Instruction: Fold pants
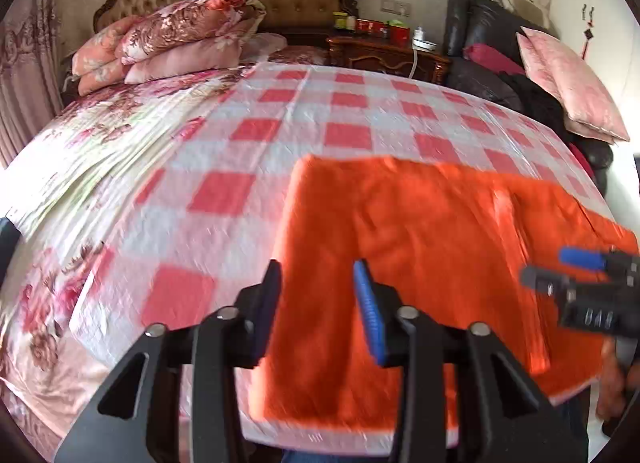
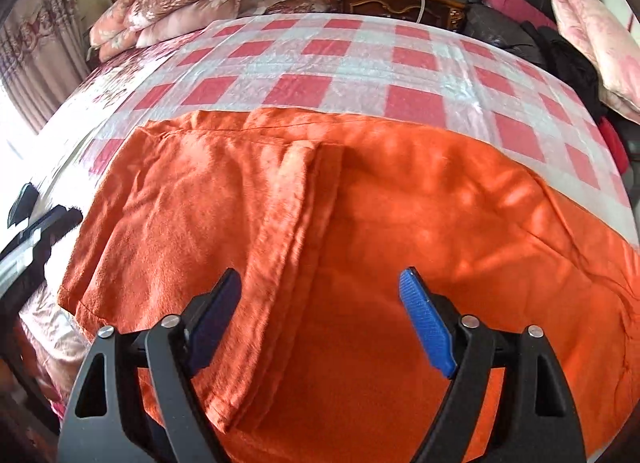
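Left tool (image 1: pixel 316 283): spread, nothing held. Right tool (image 2: pixel 320 291): spread, nothing held. Pants (image 2: pixel 360 223): orange, laid across lower frame on bed (image 2: pixel 320 63), partly folded. Next fold judged pending; an edge must be gripped.

no text can be read; the tins (image 1: pixel 372 27) on the nightstand (image 1: pixel 388 53) show labels too small to make out.
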The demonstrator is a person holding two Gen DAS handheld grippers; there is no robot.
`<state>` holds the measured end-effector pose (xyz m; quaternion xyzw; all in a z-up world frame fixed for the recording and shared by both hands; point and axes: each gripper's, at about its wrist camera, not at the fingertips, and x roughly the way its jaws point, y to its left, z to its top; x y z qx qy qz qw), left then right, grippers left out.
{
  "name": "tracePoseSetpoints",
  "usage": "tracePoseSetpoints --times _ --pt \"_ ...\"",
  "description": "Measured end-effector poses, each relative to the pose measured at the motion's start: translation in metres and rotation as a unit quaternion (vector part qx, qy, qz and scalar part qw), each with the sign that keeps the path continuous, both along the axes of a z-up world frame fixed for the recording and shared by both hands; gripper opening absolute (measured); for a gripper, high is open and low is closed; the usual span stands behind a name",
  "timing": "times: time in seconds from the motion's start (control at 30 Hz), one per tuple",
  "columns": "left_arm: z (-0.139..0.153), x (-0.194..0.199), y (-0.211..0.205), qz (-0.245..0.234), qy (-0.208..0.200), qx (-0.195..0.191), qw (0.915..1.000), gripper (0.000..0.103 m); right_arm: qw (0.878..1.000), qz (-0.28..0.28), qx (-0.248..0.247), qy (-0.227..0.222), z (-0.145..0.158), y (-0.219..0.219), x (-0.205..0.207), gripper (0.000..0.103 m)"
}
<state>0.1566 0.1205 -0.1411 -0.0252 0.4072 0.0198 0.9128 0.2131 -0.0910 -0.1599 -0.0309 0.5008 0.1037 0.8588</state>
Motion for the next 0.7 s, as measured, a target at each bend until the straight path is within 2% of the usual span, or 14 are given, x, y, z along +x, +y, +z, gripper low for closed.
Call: tracePoseSetpoints --times 0.2,0.33,0.37,0.47,0.57,0.7 --pt "-0.024 -0.007 -0.007 -0.014 0.033 -0.009 0.9993 0.048 0.999 -0.019 -0.03 -0.003 0.0 -0.012 -0.01 0.086" --pt "-0.029 -0.005 -0.016 -0.022 0.038 0.022 0.9988 0.051 0.998 -0.036 -0.042 0.008 -0.003 -0.022 -0.011 0.086" --pt "-0.03 -0.004 -0.016 -0.02 0.039 0.019 0.9989 0.051 0.998 -0.04 -0.043 0.01 -0.004 -0.026 -0.012 0.086" --pt "-0.03 -0.004 -0.016 -0.021 0.04 0.019 0.9988 0.051 0.998 -0.061 -0.033 -0.011 0.003 -0.048 -0.019 0.086" --pt "-0.031 -0.005 -0.015 -0.018 0.036 0.015 0.9991 0.051 0.994 -0.083 -0.063 -0.041 0.01 -0.077 -0.028 0.085" --pt "-0.031 -0.005 -0.016 -0.015 0.034 0.017 0.9992 0.052 0.988 -0.132 -0.072 -0.025 0.007 -0.139 -0.04 0.084"
